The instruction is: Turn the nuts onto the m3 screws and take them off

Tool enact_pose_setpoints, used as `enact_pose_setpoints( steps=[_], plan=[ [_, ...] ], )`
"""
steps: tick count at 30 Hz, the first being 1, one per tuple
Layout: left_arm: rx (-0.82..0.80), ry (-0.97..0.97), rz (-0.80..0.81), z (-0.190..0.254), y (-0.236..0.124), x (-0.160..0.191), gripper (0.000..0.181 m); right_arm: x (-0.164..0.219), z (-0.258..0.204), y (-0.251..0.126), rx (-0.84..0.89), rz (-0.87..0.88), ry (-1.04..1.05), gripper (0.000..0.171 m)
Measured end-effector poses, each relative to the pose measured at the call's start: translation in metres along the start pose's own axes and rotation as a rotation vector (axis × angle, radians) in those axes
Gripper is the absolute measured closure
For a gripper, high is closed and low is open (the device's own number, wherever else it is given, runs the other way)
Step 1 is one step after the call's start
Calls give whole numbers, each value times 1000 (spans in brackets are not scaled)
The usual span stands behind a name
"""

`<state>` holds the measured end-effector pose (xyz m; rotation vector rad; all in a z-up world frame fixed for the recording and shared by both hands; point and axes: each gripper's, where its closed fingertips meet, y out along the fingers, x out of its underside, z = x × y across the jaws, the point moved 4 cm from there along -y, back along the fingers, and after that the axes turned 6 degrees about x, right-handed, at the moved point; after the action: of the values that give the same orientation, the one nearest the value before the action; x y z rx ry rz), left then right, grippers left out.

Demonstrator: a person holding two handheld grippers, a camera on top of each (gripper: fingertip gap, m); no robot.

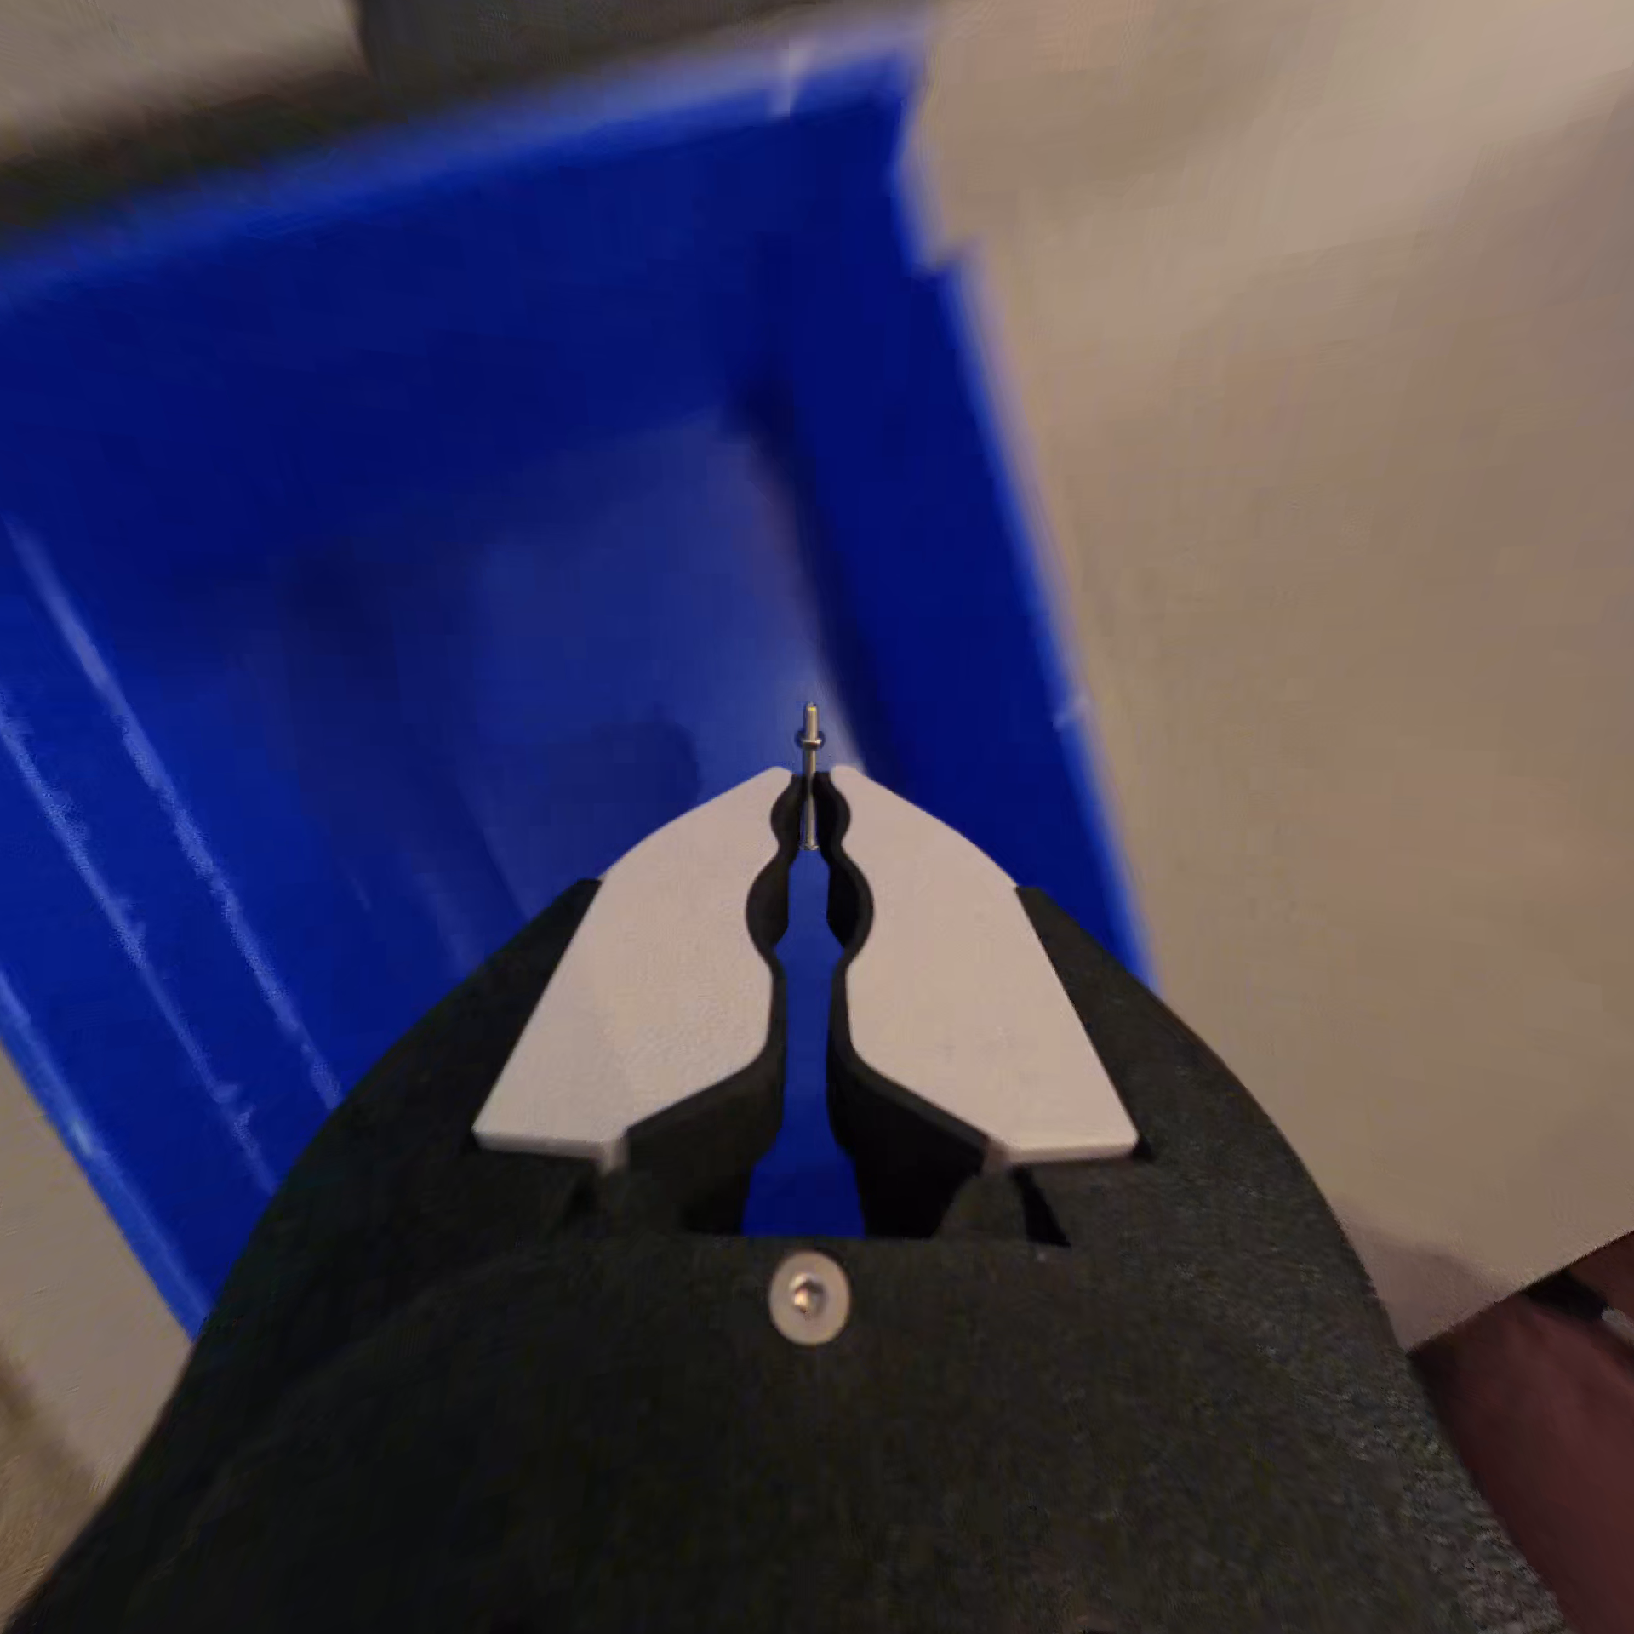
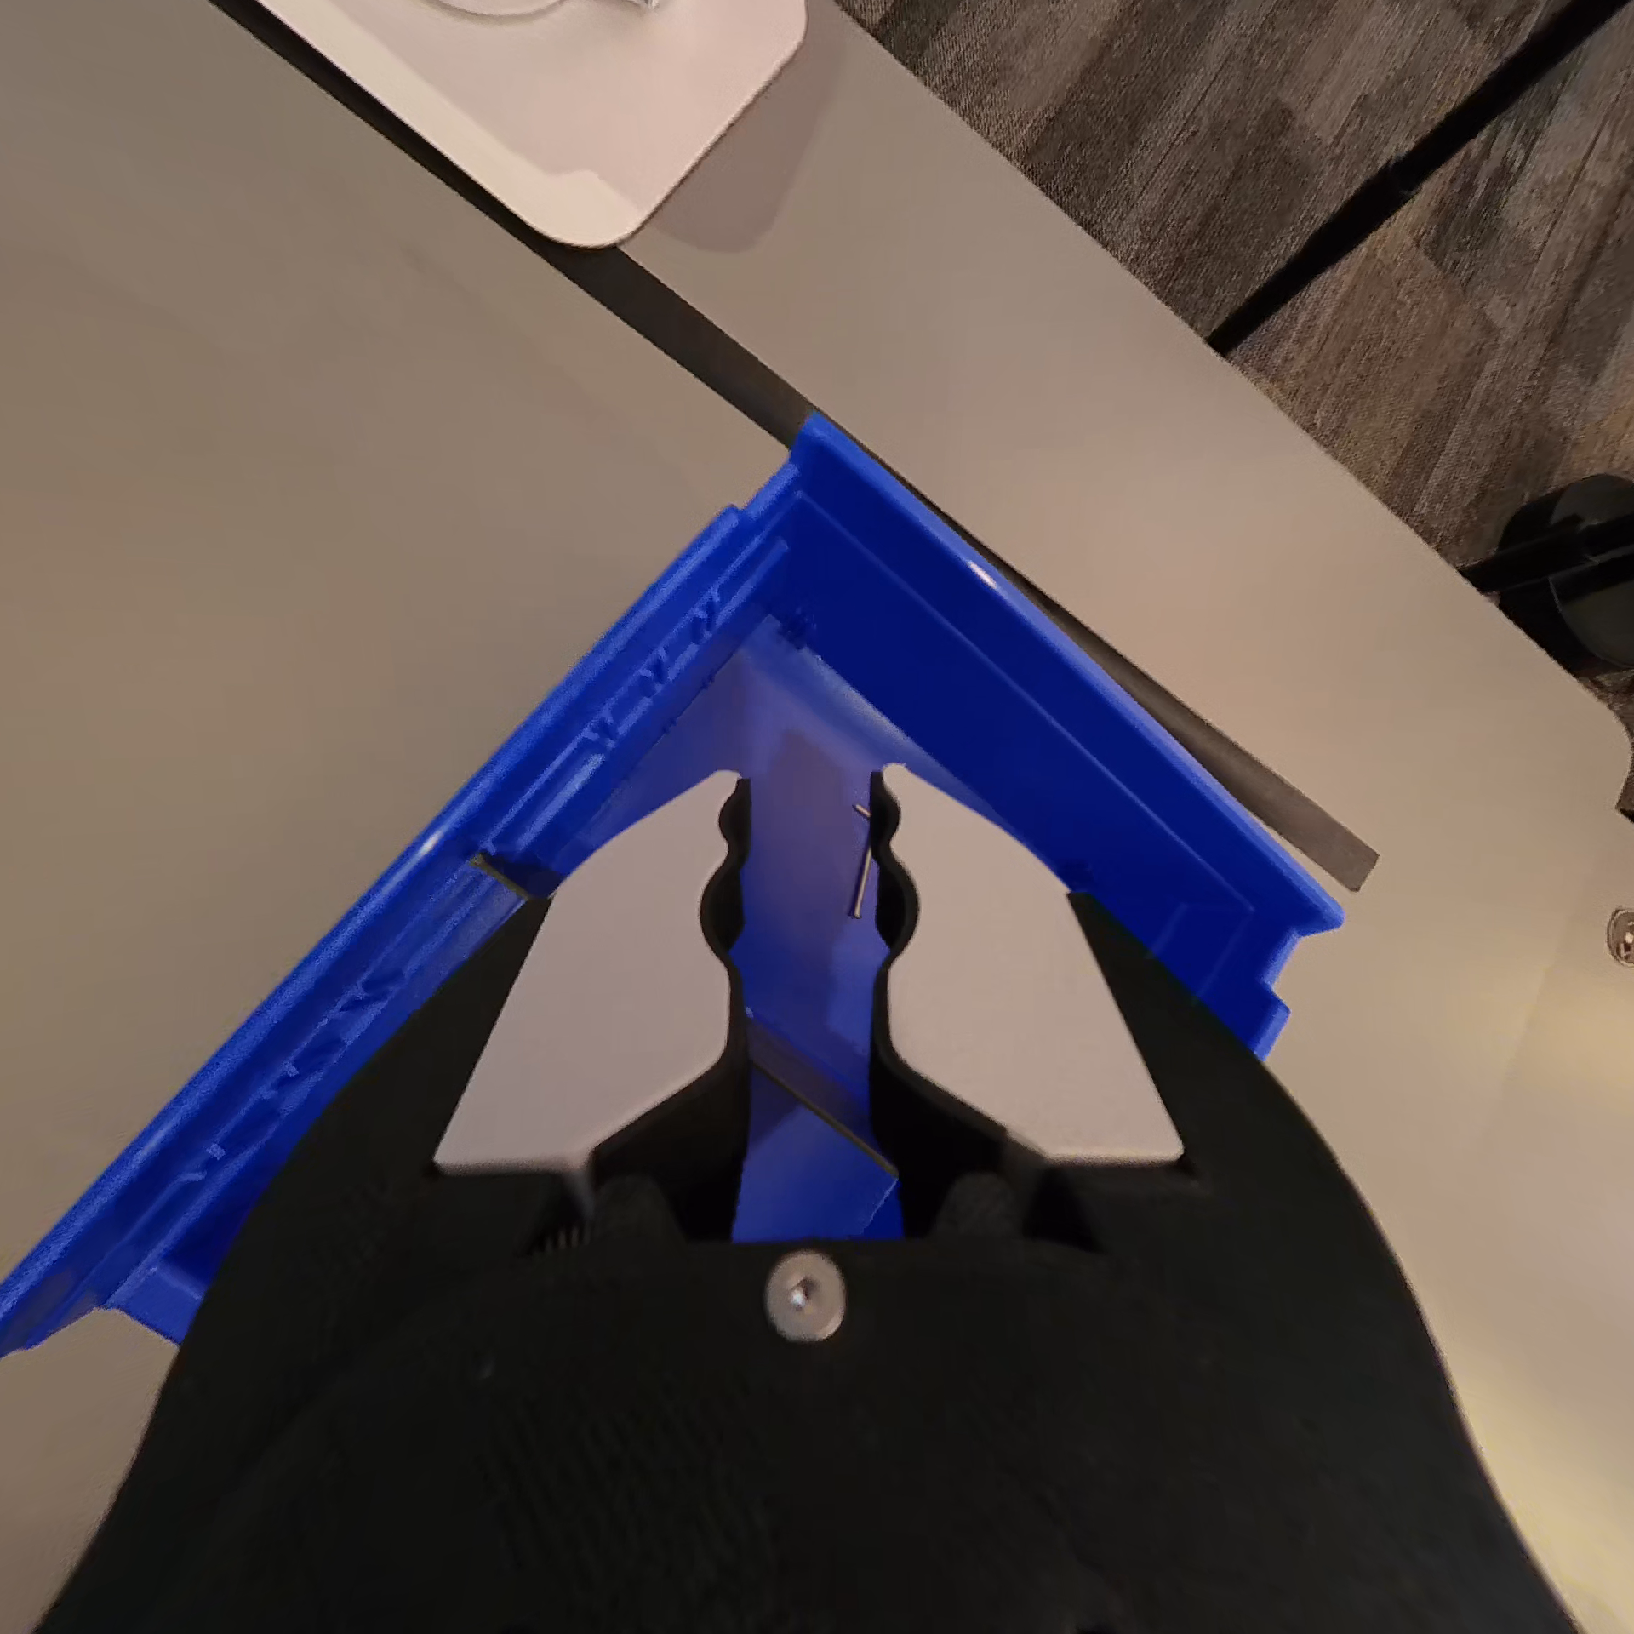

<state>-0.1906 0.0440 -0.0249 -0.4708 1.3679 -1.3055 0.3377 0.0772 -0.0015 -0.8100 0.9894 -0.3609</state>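
Screw point(image 1: 808, 778) with a nut point(image 1: 810, 732) sits clenched in the left gripper point(image 1: 808, 771) jaws above the blue bin point(image 1: 371, 495), while the right gripper point(image 2: 806, 782) jaws are released over a loose screw point(image 2: 859, 871) near the bin's corner.

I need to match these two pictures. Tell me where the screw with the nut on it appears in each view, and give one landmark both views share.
Left wrist view: the screw stands at centre, pinched at the tips of the left gripper, with the nut near its far end.
Right wrist view: not in it; only a bare thin screw lies in the bin, between the open right gripper's fingers.
Shared landmark: the blue bin.
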Motion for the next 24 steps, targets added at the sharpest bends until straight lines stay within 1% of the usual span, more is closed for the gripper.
enact_pose_setpoints(
  steps=[1, 3, 5, 7, 8, 10, 11, 13, 15, 16, 18, 22, 24],
  plan=[
    [61, 48, 116, 17, -13, -14, 179, -5, -4, -3, -4, 25, -8, 144],
    [221, 190, 334, 64, -37, -39, 179, -21, -17, -12, -39, 114, -28, 145],
    [396, 348, 488, 118, -54, -53, 179, -47, -45, -31, -154, 279, -47, 145],
    [554, 502, 594, 170, -63, -58, 179, -76, -85, -60, -354, 501, -60, 145],
    [620, 571, 625, 193, -63, -57, 179, -88, -107, -79, -487, 613, -61, 145],
    [697, 668, 633, 228, -56, -52, 179, -103, -148, -116, -776, 791, -48, 145],
    [712, 698, 623, 241, -51, -49, 179, -106, -162, -129, -885, 842, -39, 146],
    [723, 755, 608, 259, -44, -43, 179, -108, -181, -144, -993, 885, -34, 146],
    [704, 783, 596, 269, -39, -39, 179, -107, -193, -151, -1051, 889, -52, 147],
    [707, 794, 576, 272, -38, -36, 179, -106, -197, -153, -1065, 892, -57, 147],
    [714, 802, 588, 277, -39, -35, 179, -107, -203, -152, -1074, 890, -48, 151],
    [733, 798, 578, 280, -39, -33, 179, -106, -212, -146, -1128, 859, -52, 152],
    [735, 794, 586, 280, -42, -33, 179, -105, -212, -143, -1153, 848, -44, 159]
  ],
)
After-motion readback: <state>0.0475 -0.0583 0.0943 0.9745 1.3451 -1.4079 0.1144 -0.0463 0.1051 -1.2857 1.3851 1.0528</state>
